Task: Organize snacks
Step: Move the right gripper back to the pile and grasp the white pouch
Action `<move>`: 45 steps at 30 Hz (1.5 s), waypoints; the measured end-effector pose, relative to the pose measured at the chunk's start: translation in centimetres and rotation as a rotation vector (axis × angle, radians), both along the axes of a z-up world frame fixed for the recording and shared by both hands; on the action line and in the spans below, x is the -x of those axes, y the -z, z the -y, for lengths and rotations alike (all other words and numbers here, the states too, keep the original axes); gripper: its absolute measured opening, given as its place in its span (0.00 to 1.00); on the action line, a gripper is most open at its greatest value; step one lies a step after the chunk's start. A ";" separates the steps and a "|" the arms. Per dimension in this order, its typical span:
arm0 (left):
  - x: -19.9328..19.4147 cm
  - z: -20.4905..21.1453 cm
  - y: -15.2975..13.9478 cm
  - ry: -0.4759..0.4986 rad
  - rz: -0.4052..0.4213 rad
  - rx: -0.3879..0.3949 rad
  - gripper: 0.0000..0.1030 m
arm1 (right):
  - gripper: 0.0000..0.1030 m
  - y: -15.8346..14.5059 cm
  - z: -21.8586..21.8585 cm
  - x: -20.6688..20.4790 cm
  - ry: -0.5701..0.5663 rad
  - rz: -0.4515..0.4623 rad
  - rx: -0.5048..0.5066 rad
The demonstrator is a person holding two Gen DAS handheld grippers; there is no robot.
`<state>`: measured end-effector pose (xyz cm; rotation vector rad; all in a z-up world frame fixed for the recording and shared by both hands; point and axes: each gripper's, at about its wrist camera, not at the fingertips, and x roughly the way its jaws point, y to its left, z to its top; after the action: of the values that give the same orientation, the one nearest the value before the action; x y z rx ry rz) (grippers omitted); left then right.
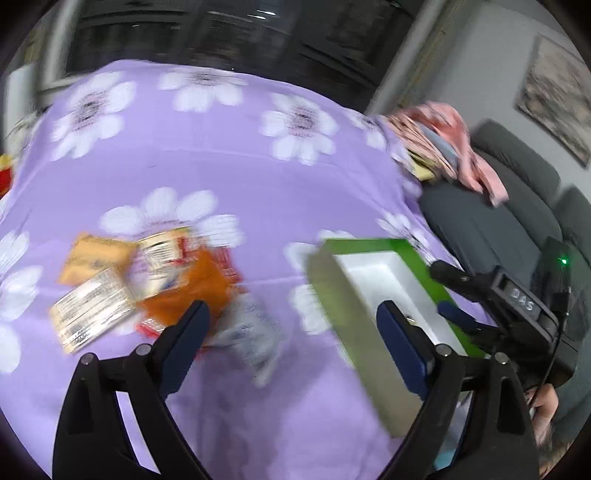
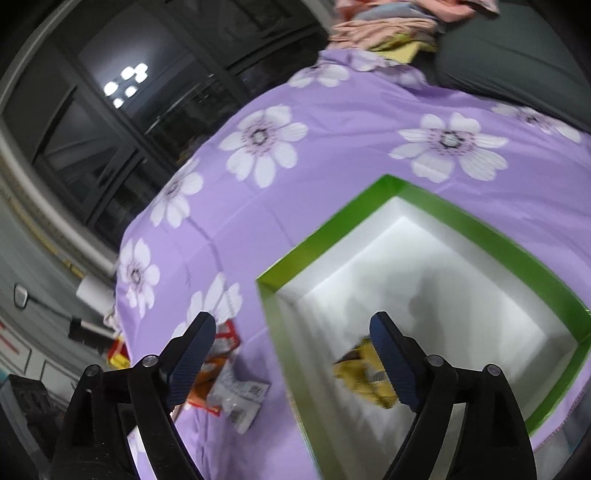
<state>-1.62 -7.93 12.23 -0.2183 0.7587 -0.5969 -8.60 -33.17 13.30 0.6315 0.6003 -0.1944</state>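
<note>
A green box (image 1: 332,291) with a white inside stands on the purple flowered cloth (image 1: 229,155). It also shows in the right wrist view (image 2: 458,221), with a yellow snack packet (image 2: 364,373) lying inside. A pile of snack packets (image 1: 147,284), orange, yellow and silver, lies left of the box. My left gripper (image 1: 291,325) is open and empty above the cloth, between pile and box. My right gripper (image 2: 293,332) is open and empty over the box's left wall. The right gripper's body (image 1: 509,299) shows past the box in the left wrist view.
Folded pink clothes (image 1: 443,140) lie on a grey sofa (image 1: 517,214) to the right of the table. Dark windows (image 1: 221,33) stand behind it. A few packets (image 2: 229,384) lie left of the box in the right wrist view.
</note>
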 end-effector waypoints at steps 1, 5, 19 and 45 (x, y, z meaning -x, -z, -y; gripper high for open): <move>0.0 -1.3 0.8 -0.010 -0.022 0.025 0.89 | 0.85 0.0 -0.6 -0.2 -0.011 -0.006 0.006; -0.2 -4.7 3.8 -0.069 -0.104 0.083 0.89 | 0.85 0.2 -2.9 -1.3 -0.059 -0.033 0.038; -2.0 -8.6 6.8 -0.268 -0.215 -0.028 0.89 | 0.85 3.4 -10.6 -5.9 -0.306 -0.143 0.048; -2.7 -11.7 7.6 -0.368 -0.261 -0.108 0.89 | 0.63 9.5 -14.9 -9.4 -0.506 -0.377 0.151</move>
<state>1.04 3.73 4.64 -0.3318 0.9719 -0.1782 0.85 -18.26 3.83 0.2804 1.0780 0.1199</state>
